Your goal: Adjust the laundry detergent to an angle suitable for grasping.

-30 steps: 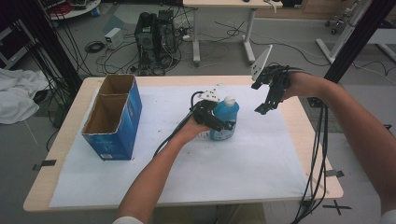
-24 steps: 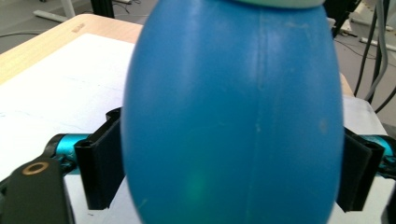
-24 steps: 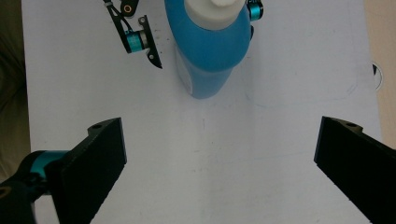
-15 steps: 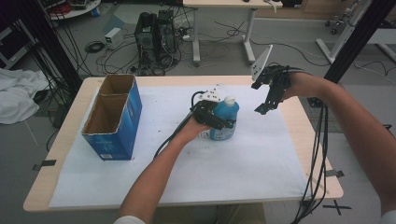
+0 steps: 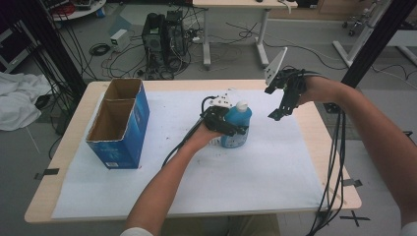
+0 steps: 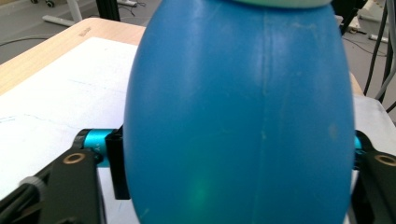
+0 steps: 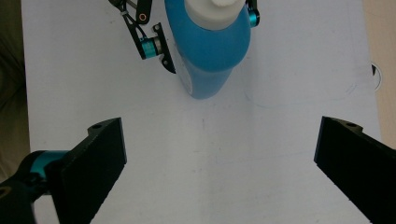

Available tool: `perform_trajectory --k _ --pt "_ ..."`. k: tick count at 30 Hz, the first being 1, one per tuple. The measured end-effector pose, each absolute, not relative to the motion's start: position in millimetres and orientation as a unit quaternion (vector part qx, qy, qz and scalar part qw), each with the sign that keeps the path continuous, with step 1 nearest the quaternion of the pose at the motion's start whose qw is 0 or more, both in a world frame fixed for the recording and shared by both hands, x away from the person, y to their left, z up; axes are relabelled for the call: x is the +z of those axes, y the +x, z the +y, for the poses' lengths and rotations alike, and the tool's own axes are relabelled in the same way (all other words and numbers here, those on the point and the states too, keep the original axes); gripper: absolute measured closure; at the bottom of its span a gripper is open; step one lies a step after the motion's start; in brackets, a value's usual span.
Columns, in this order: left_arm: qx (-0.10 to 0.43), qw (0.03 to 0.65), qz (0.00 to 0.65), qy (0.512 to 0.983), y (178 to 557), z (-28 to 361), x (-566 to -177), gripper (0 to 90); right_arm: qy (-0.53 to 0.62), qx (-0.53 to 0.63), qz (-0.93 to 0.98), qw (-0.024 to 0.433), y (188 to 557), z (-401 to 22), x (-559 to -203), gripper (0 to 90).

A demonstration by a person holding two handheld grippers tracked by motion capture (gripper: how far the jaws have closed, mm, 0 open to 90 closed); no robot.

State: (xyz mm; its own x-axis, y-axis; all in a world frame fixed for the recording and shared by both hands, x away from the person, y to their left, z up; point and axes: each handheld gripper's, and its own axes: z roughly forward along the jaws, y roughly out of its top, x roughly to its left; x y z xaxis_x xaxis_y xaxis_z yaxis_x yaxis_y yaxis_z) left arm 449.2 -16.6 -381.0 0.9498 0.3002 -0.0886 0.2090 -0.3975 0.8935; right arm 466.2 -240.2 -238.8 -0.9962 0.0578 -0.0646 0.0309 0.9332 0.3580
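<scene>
the table has a pale wooden top, and a white sheet of paper covers most of it. behind the table the grey floor carries many black cables, a dark computer case and the legs of a white desk; a white cloth lies on the floor to the left.

the blue bottle stands upright near the middle of the paper. it is smooth plastic, rounded like an egg, with a white cap. the left tongs have just been closing around the bottle, and their black pads now press on its two sides. to the right of the bottle, well apart, the right tongs hang above the table with the jaws wide open and nothing between them. to the left of the bottle stands a blue cardboard box, open on top, with two brown compartments.
</scene>
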Motion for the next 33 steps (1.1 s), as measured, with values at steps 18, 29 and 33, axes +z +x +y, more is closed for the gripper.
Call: perform_trajectory --k 18,29,33 --pt "0.045 0.538 0.161 0.826 448.3 -14.4 -383.5 36.1 0.021 0.182 0.982 0.038 465.9 -241.6 -238.1 1.2" --pt "0.054 0.534 0.158 0.829 446.4 -13.9 -382.5 41.7 0.022 0.183 0.982 0.039 465.5 -241.1 -237.8 1.2" --pt "0.062 0.532 0.159 0.829 444.8 -13.1 -381.5 42.6 0.021 0.185 0.982 0.041 464.4 -242.4 -236.7 1.2"
